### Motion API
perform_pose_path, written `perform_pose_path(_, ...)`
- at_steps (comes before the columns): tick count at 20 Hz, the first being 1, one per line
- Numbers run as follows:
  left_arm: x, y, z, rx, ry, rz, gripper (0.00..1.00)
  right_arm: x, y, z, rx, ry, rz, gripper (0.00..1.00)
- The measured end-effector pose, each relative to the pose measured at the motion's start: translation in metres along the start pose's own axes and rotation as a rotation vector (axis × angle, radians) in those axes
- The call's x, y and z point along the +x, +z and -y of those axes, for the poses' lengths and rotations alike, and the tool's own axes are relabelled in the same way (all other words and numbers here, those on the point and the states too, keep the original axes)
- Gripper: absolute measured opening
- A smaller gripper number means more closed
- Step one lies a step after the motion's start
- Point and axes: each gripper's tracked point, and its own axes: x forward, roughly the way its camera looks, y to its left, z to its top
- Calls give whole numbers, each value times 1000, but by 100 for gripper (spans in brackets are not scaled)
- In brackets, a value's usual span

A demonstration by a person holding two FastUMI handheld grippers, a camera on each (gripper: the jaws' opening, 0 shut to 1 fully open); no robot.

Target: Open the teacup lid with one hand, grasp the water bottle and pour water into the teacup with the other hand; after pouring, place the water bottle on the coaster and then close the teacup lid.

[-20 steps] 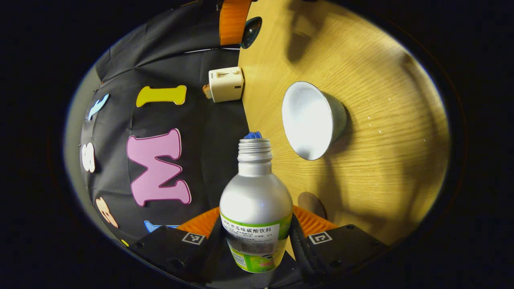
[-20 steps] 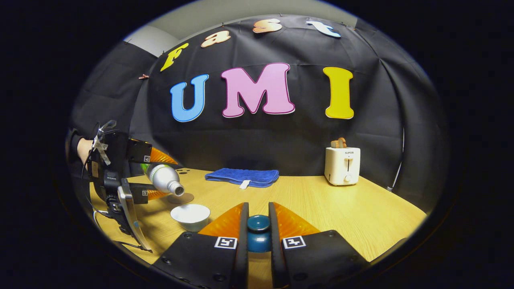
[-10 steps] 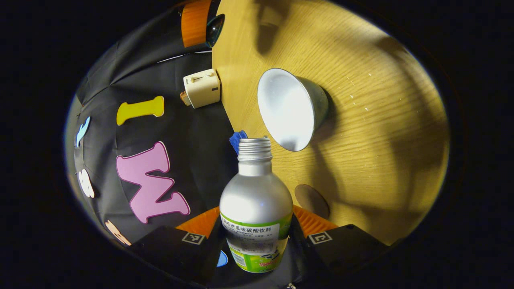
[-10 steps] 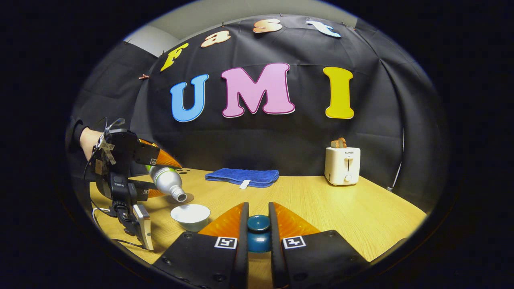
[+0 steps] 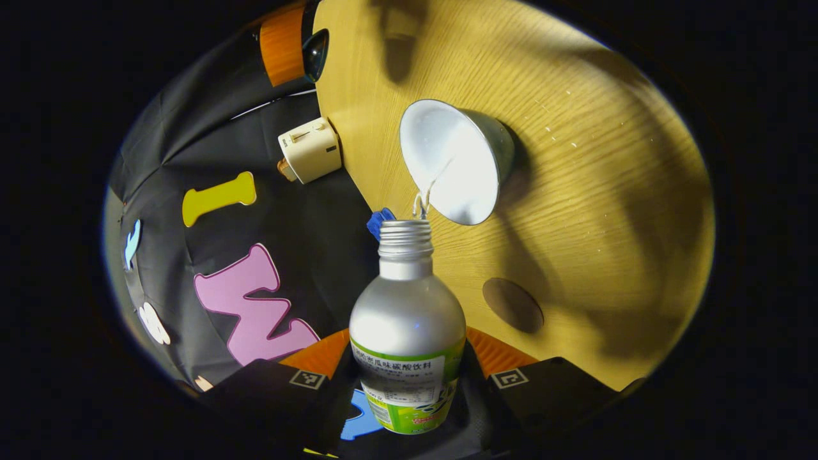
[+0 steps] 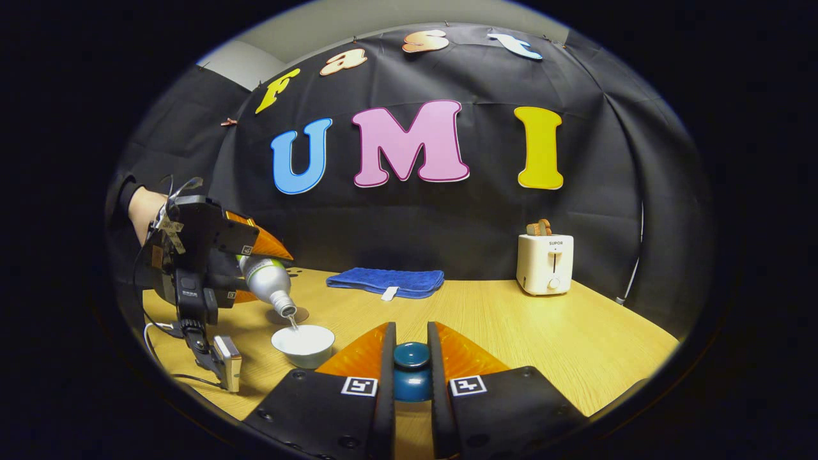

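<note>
Wooden table (image 6: pixel 524 326), left gripper (image 5: pixel 409 377) clamping pouring water bottle (image 5: pixel 408 332); right gripper (image 6: pixel 411 364) pinching teacup lid (image 6: pixel 411 370)

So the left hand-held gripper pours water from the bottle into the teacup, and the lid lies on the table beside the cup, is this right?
Not quite: the lid is not on the table. The right gripper view shows the right hand-held gripper holding it. The left hand-held gripper does pour from the bottle into the teacup.

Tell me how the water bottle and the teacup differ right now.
The water bottle is held off the table, tilted mouth-down between the left gripper's fingers; the teacup stands upright on the table. The bottle is tall, silver and narrow-necked; the teacup is low, wide and white inside. Water leaves the bottle and lands in the teacup. Both are uncovered.
</note>
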Motion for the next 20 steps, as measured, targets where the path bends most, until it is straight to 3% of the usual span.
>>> perform_pose_path(12,-5,-10,-25,232,-17,-10,78,0,0,0,0,0,0,26)
perform_pose_path(20,-8,-12,-36,323,-31,-16,79,0,0,0,0,0,0,26)
